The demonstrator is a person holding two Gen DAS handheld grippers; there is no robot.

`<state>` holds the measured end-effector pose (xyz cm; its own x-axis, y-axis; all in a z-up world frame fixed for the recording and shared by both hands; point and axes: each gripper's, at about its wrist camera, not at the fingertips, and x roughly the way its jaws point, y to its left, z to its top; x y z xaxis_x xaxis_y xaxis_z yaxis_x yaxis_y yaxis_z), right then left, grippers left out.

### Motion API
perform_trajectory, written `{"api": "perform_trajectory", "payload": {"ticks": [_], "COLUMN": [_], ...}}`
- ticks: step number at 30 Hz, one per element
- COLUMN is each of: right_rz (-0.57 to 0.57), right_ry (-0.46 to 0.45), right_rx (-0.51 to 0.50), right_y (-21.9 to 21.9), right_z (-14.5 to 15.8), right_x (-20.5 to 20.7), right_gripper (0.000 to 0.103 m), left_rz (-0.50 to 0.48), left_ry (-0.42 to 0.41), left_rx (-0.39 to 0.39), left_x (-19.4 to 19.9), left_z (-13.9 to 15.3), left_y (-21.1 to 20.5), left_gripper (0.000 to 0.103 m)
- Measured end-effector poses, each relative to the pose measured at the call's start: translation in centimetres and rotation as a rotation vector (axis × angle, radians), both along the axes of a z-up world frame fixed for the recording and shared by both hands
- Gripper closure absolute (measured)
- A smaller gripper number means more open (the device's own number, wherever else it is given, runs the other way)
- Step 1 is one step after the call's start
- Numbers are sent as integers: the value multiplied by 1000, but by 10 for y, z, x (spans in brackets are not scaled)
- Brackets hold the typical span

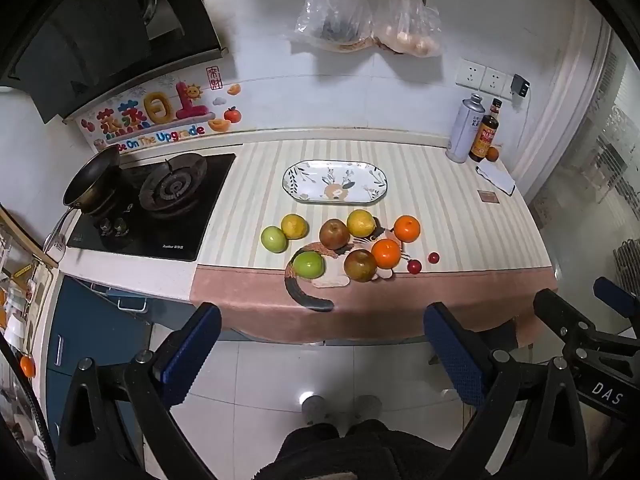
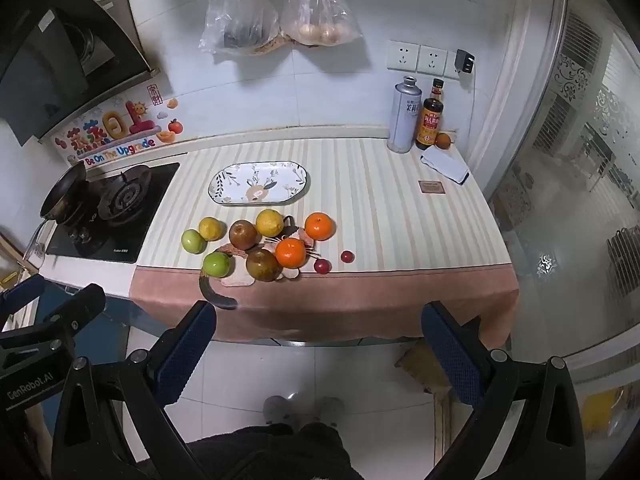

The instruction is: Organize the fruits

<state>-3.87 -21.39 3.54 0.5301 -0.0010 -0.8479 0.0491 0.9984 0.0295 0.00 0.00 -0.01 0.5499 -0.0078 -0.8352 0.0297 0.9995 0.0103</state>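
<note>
Several fruits lie in a cluster on the striped cloth near the counter's front edge: two green apples (image 1: 308, 264) (image 2: 216, 264), two yellow lemons (image 1: 294, 226), two brown pears (image 1: 360, 265) (image 2: 262, 265), two oranges (image 1: 386, 253) (image 2: 291, 253) and two small red fruits (image 1: 414, 266) (image 2: 322, 266). An empty oval floral plate (image 1: 336, 182) (image 2: 258, 182) sits behind them. My left gripper (image 1: 322, 344) is open and empty, held back from the counter above the floor. My right gripper (image 2: 316, 340) is open and empty too, also in front of the counter.
A gas hob (image 1: 160, 196) with a frying pan (image 1: 90, 180) is on the left. A metal can (image 2: 404, 116), a sauce bottle (image 2: 430, 120), a small orange (image 2: 443, 140) and a folded cloth (image 2: 444, 166) stand at the back right. Plastic bags (image 2: 280, 16) hang on the wall.
</note>
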Motion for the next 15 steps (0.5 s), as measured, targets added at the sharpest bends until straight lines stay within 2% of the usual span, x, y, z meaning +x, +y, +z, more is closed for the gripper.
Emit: {"api": "perform_trajectory", "payload": {"ticks": [15], "right_rz": [5], "right_ry": [1], "right_rx": [-3], "right_y": [5], "right_z": [1], "right_x": [5], "right_gripper": [0], "left_rz": [8], "left_ry": [-2], "left_rx": [3], "left_x": [2], "left_z": [1], "left_y": [5], "left_gripper": [0]}}
